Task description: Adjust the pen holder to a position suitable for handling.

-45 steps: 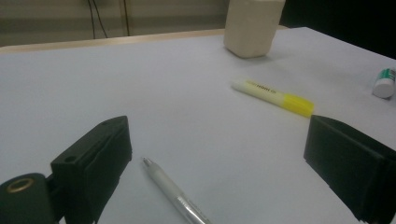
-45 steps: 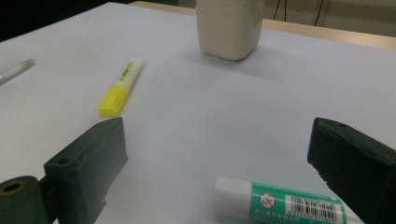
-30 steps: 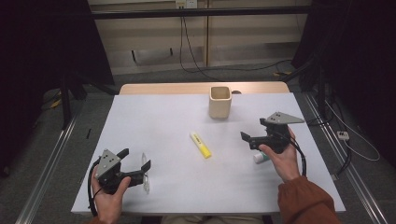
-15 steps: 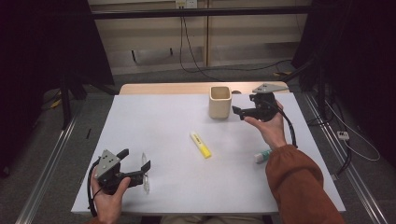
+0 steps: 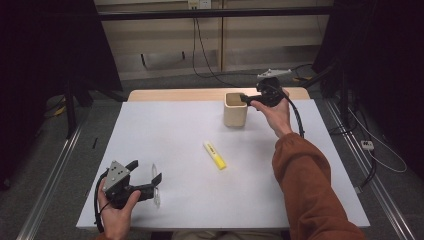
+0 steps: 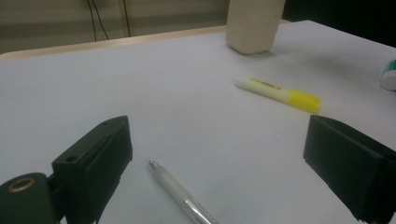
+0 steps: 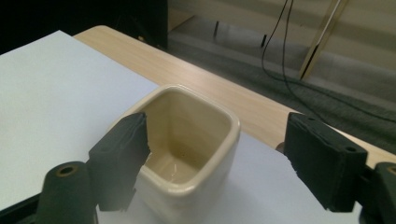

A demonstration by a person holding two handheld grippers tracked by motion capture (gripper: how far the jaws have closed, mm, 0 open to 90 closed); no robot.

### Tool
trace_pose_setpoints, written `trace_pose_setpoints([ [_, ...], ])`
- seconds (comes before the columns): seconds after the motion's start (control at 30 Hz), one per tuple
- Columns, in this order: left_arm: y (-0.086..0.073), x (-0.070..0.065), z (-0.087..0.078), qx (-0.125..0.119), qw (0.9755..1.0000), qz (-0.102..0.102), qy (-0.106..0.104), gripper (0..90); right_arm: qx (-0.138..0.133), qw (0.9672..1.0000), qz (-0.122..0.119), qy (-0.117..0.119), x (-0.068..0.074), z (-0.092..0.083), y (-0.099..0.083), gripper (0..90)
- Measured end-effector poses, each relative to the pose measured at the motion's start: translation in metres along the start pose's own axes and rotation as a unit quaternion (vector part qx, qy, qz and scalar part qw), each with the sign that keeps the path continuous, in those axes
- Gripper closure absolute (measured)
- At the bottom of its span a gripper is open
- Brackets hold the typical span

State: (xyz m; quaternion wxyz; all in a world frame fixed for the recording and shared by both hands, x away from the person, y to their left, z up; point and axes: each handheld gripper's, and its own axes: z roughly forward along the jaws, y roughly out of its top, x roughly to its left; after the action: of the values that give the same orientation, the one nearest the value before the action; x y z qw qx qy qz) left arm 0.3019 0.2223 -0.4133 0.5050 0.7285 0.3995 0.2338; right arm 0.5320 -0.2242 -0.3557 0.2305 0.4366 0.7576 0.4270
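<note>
I've got my right gripper (image 7: 215, 154) hovering jaws-apart over the far cream square ceramic cup (image 7: 187, 144), while my left gripper (image 6: 224, 172), also spread, straddles the near clear pen (image 6: 180, 196).

Two grippers are seen, the left gripper (image 5: 156, 183) and the right gripper (image 5: 243, 98), each held in one hand, with the jaws of both spread apart. One cream cup (image 7: 180, 144) is counted just under the right gripper, one yellow highlighter (image 6: 278, 94) ahead of the left gripper, and one clear pen (image 6: 180, 198) between its jaws on the white table (image 5: 175, 130). One small green and white object (image 6: 389, 74), too cut off to be identified, is seen far to the right of the left gripper.
</note>
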Motion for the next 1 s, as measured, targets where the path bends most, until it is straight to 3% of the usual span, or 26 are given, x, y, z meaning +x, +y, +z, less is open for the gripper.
trace_pose_setpoints([
  [0.17,-0.001,0.001,0.0,0.006,1.0,0.0,-0.002,7.9,0.008,0.9999,0.012,0.005,-0.009,0.021,0.002,26.4],
  [0.37,-0.001,0.001,-0.001,0.003,1.0,-0.002,0.0,7.9,0.015,0.9995,0.026,0.005,-0.017,0.034,0.0,29.9],
  [0.43,-0.001,0.001,-0.001,0.004,1.0,-0.001,-0.001,7.9,0.036,0.9991,0.017,0.016,-0.017,0.043,0.001,34.2],
  [0.47,-0.001,0.001,-0.001,0.005,1.0,-0.003,-0.001,7.9,0.038,0.9992,0.012,0.007,-0.017,0.045,0.002,34.9],
  [0.57,-0.002,0.001,-0.001,0.006,1.0,-0.005,0.0,7.9,0.036,0.9989,0.025,0.015,-0.02,0.05,0.003,36.6],
  [0.73,-0.002,0.0,-0.003,0.005,1.0,0.001,0.008,7.9,0.067,0.9972,0.03,0.014,-0.022,0.062,-0.001,41.6],
  [0.83,-0.002,0.001,-0.003,0.009,0.9999,0.001,0.006,7.9,0.07,0.9966,0.039,0.02,-0.026,0.066,-0.005,44.4],
  [0.93,-0.003,0.001,-0.004,0.009,0.9999,-0.004,0.008,7.9,0.069,0.9967,0.032,0.028,-0.026,0.067,-0.006,49.1],
  [0.97,-0.003,0.001,-0.004,0.008,0.9999,-0.004,0.008,7.9,0.069,0.9965,0.023,0.04,-0.025,0.067,-0.005,57.9],
  [1.0,-0.003,0.001,-0.004,0.008,0.9999,-0.004,0.009,7.9,0.069,0.9964,0.022,0.044,-0.025,0.066,-0.005,60.3],
])
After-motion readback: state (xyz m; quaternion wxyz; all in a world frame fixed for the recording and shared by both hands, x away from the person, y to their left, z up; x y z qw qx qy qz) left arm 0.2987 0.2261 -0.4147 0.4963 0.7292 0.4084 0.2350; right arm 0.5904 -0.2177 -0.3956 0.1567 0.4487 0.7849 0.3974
